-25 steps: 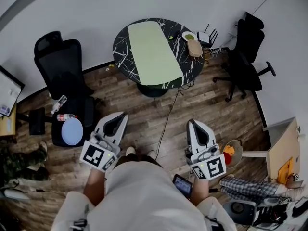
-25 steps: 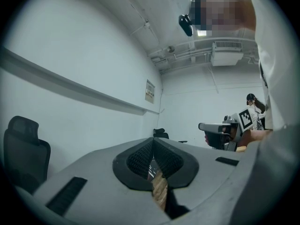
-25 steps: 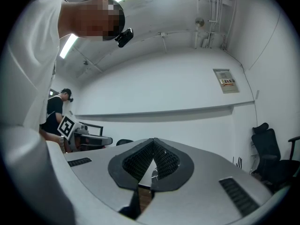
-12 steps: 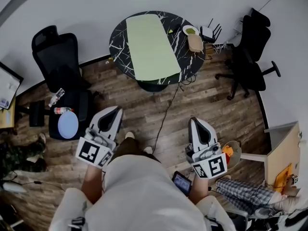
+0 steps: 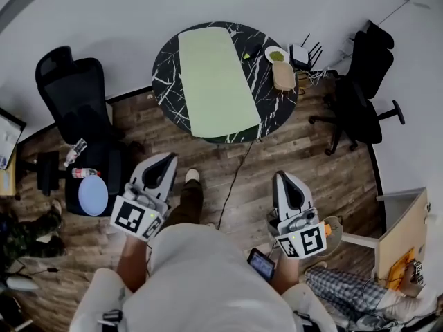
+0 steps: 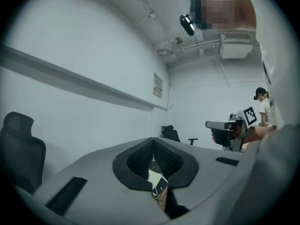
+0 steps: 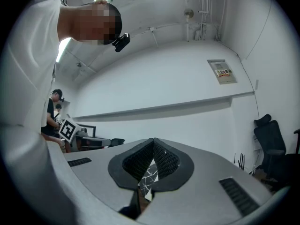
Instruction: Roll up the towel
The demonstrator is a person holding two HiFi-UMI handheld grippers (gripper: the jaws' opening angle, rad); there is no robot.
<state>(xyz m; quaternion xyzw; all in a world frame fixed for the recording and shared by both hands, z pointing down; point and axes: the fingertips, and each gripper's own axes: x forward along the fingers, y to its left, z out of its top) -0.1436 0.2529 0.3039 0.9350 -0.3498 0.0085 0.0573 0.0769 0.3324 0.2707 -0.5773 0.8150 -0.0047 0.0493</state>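
Towel [image 5: 217,75] lies flat on black table [image 5: 268,83], wood floor [image 5: 304,151] below; left gripper [image 5: 167,160], right gripper [image 5: 283,177] closed, empty.

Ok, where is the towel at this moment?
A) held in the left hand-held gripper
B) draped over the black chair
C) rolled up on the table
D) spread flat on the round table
D: in the head view the towel lies unrolled, flat across the dark table.
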